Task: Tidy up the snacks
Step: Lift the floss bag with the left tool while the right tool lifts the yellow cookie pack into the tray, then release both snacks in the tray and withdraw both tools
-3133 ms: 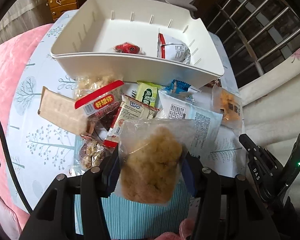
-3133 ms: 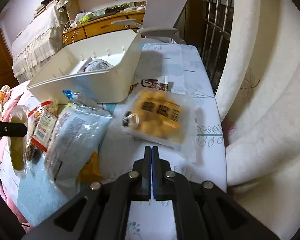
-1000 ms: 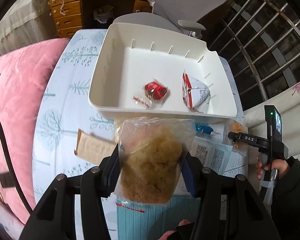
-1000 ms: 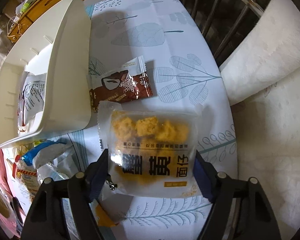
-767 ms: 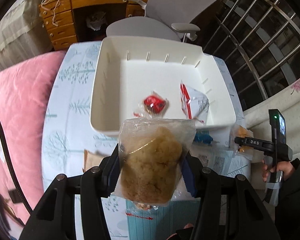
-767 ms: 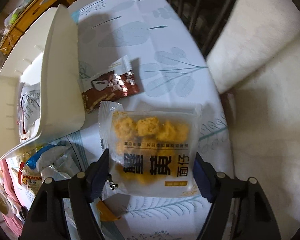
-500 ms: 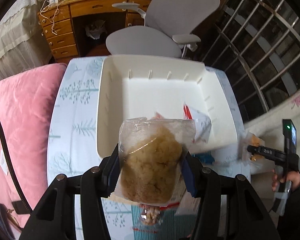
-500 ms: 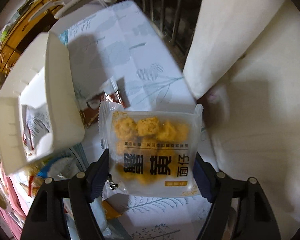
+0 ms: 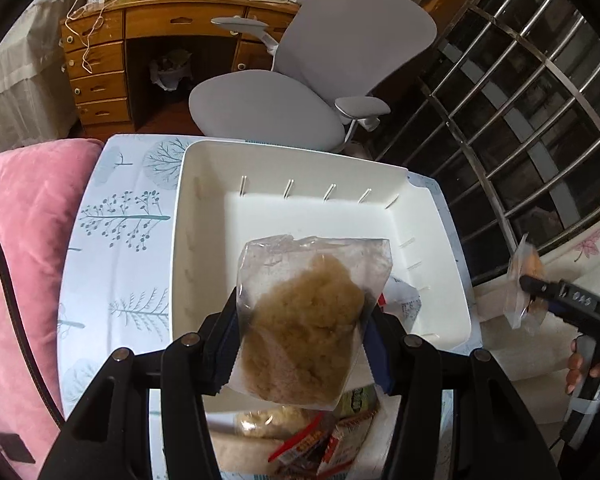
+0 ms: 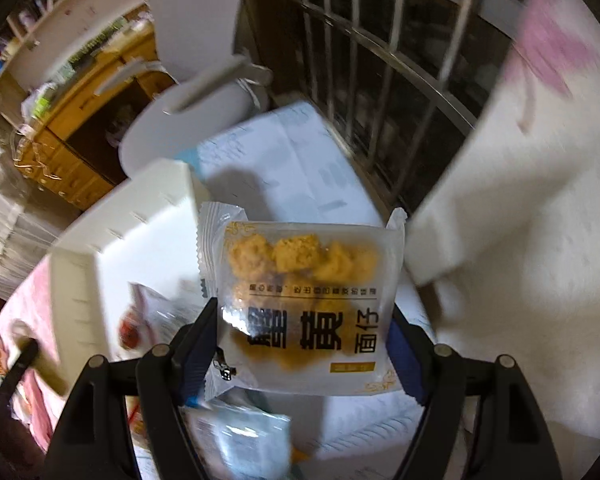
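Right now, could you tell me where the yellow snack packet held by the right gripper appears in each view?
Left wrist view: yellow snack packet at the far right edge, blurred, clamped in the right gripper, beyond the bin's right wall.
Right wrist view: packet at centre, between the jaws.
Shared landmark: the white bin.

A lived-in home room: a wooden desk [image 9: 112, 40] with drawers at upper left, a grey office chair [image 9: 300, 80] beside it, window bars [image 9: 520, 128] at right, a pink cushion [image 9: 20, 260] at left.
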Motion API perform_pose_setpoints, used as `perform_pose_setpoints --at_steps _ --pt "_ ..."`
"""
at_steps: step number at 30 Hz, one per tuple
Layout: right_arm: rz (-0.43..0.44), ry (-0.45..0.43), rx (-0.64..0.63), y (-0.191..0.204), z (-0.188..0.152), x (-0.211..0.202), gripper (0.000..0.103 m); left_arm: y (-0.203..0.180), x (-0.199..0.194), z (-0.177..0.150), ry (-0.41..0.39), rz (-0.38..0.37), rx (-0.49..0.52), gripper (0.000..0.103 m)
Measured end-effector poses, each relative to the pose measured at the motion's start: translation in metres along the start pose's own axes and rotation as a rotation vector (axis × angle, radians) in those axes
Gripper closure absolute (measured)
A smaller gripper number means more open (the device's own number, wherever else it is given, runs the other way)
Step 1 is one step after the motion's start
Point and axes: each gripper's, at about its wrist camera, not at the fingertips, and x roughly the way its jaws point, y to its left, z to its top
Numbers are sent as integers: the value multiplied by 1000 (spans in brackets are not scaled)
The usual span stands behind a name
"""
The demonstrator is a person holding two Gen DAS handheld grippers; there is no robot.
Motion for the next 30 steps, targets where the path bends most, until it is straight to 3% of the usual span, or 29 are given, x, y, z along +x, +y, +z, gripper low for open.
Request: perform_pose_setpoints --at_steps 10,14,30 --pt "218 -56 -97 65 16 5 26 16 22 2 34 1 -30 49" --pt "271 -31 -112 80 21 14 17 15 16 0 23 -8 -39 28" --pt "340 -8 -79 54 -4 -16 17 -15 -43 -29 -25 15 -72 25"
